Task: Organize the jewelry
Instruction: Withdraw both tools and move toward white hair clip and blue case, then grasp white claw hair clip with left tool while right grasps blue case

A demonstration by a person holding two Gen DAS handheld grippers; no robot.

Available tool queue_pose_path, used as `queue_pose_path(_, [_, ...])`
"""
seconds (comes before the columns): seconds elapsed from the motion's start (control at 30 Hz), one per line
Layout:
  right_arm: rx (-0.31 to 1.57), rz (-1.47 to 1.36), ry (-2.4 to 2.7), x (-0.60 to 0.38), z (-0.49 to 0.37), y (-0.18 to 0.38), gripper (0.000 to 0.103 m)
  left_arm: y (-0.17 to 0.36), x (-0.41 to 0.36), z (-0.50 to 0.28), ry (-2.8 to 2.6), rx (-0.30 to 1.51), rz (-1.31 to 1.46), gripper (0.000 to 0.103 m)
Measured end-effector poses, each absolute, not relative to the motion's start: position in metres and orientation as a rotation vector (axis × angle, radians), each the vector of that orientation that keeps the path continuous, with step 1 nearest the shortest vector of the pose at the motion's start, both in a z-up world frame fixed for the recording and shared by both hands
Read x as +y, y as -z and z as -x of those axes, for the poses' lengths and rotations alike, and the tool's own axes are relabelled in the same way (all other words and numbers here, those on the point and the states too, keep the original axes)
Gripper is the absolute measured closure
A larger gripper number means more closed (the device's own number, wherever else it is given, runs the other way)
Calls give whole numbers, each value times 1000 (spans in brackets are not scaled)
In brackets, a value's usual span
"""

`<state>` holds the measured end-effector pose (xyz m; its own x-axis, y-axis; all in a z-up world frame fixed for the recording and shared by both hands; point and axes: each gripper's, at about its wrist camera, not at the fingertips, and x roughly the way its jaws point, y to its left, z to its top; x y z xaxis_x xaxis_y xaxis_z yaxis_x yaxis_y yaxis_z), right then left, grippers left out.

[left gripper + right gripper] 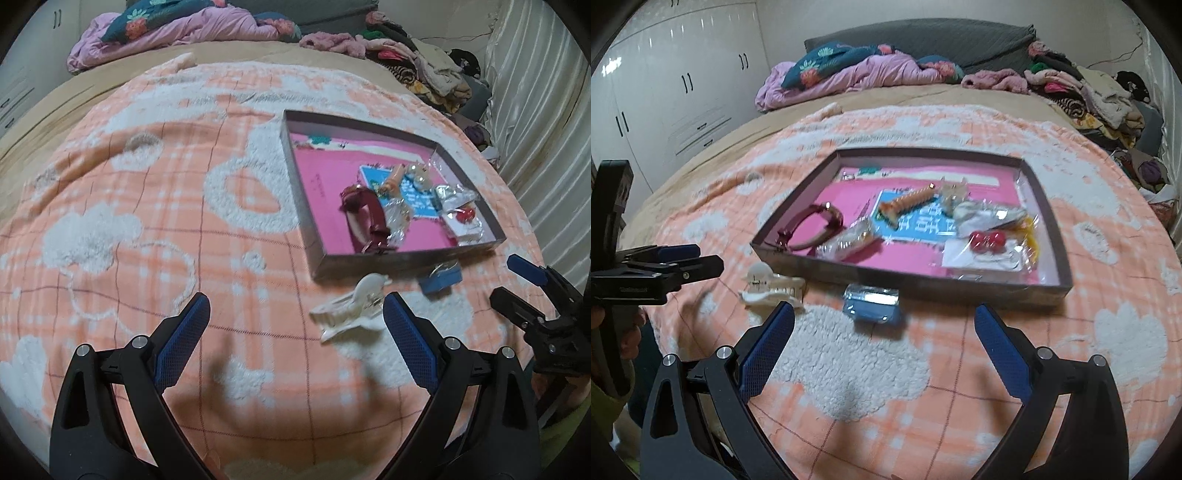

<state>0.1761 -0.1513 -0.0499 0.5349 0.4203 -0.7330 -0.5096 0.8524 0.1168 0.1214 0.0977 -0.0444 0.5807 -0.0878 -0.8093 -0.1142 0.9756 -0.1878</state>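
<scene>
A shallow box with a pink floor point(306, 206) point(798, 206) lies on the peach blanket. It holds a dark red hair clip point(364, 218) point(816, 225), an orange comb clip point(908, 201), red bead earrings point(988, 240) and clear packets. A white claw clip point(351, 312) point(774, 288) and a small blue box point(441, 278) point(873, 304) lie on the blanket in front of the box. My left gripper point(297, 317) is open and empty, beside the white clip. My right gripper point(884, 328) is open and empty, just short of the blue box.
The peach and white blanket point(147, 221) covers the bed. Pink bedding point(849, 72) and a clothes pile point(1100, 99) lie at the far end. White wardrobes point(665, 92) stand left. A curtain point(535, 110) hangs right.
</scene>
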Motion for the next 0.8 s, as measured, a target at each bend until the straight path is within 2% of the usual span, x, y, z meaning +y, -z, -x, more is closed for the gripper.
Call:
queue_pose_path(0.2, [881, 100, -564, -142, -183, 66, 7, 57, 100, -117, 9, 981, 258, 15])
queue_pose_path(0.37, [930, 77, -575, -133, -195, 81, 18, 66, 92, -118, 52, 1003, 275, 15])
queue_pose_path(0.57, [1001, 27, -582, -130, -211, 100, 38, 77, 78, -125, 99, 1015, 245, 15])
queue_pose_path(0.63, [997, 31, -587, -130, -212, 101, 55, 81, 73, -130, 112, 1023, 241, 15])
queue_pose_path(0.8, [991, 22, -596, -137, -212, 98, 55, 86, 65, -142, 123, 1018, 225, 15])
